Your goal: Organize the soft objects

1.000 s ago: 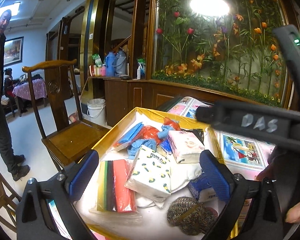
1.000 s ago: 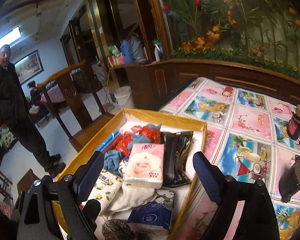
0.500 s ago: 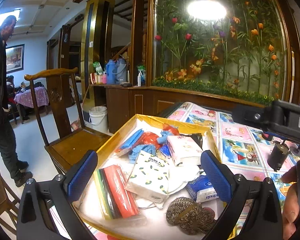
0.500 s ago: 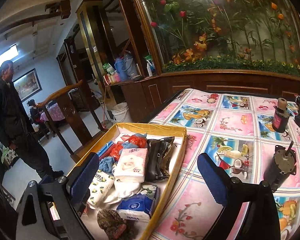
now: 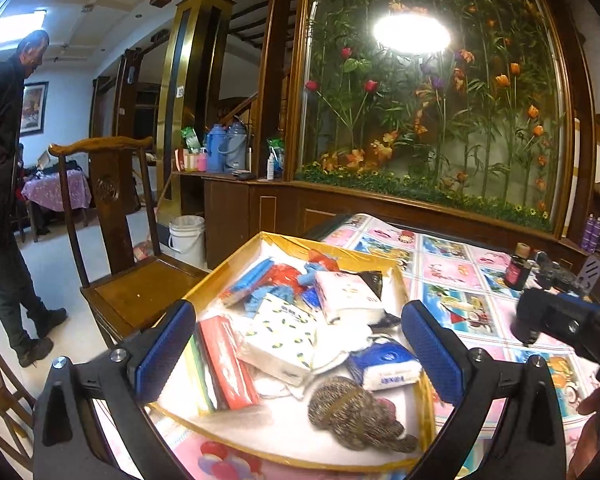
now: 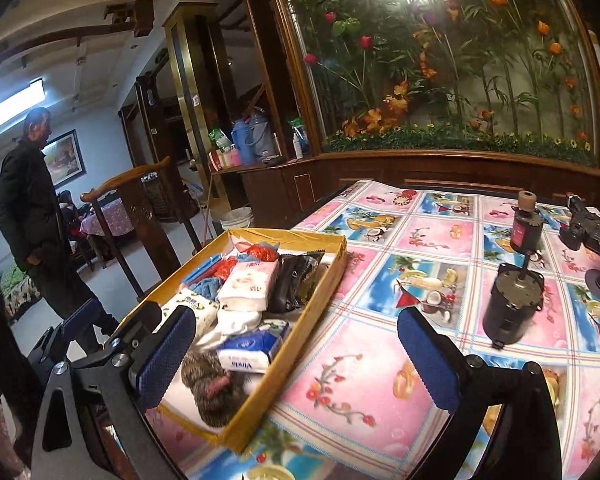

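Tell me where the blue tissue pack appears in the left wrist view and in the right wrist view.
Left wrist view: blue tissue pack lies right of centre, low, in the yellow box.
Right wrist view: the pack lies left of centre, low, near the box's right wall.
Shared landmark: the knitted hat just in front of it.

Dark wood room with a lit flower panel

A wooden chair (image 5: pixel 116 240) stands left of centre on the pale floor (image 5: pixel 76 328); the flower panel (image 5: pixel 432 112) fills the upper right, a ceiling light (image 5: pixel 14 26) glows upper left.
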`<state>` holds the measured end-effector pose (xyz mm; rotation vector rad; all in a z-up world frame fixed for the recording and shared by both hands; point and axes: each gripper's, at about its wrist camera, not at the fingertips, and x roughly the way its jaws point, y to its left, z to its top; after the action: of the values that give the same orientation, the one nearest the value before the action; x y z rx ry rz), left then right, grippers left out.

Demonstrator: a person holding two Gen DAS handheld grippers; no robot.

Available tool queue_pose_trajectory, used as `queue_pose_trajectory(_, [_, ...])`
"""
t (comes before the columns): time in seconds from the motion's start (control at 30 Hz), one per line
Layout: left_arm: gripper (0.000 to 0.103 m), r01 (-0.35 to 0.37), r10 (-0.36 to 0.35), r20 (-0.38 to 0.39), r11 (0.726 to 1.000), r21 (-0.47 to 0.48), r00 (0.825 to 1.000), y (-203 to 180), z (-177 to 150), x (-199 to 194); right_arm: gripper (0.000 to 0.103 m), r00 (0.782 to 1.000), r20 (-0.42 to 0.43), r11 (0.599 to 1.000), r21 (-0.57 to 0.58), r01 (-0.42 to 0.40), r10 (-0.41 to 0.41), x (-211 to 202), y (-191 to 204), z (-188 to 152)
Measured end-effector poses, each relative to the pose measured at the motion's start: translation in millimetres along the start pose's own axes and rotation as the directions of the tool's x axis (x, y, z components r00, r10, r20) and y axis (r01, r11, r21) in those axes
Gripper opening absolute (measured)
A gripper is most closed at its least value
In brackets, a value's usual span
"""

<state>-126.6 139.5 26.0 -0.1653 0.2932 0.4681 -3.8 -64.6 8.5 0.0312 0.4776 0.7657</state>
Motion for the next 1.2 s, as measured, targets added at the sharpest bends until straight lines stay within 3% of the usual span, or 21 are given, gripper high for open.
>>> queue_pose_trajectory(0.53, [0.103, 0.022, -0.034, -0.158, 0.997, -0.077, 0.987, 14.6, -8.0, 1.3, 0.102, 1.000, -0.016, 1.000, 0.006, 0.018, -0.017, -30.6, -12.1, -20.1])
queue_pose_trajectory(0.93, [0.103, -0.040, 0.035, -0.257, 0.999, -0.013, 0.966, 14.6, 5.8, -9.6, 0.102, 0.997, -0.067, 1.000, -0.005, 0.028, -0.028, -22.7, -10.4, -25.2])
queue_pose_trajectory(1.2, [0.103, -0.106, 0.111, -0.168, 0.994, 0.040, 0.979, 4.4, 13.9, -29.2, 0.102, 0.998, -0.056, 0.999, -0.031, 0.032, -0.033, -29.1, -5.5, -31.1])
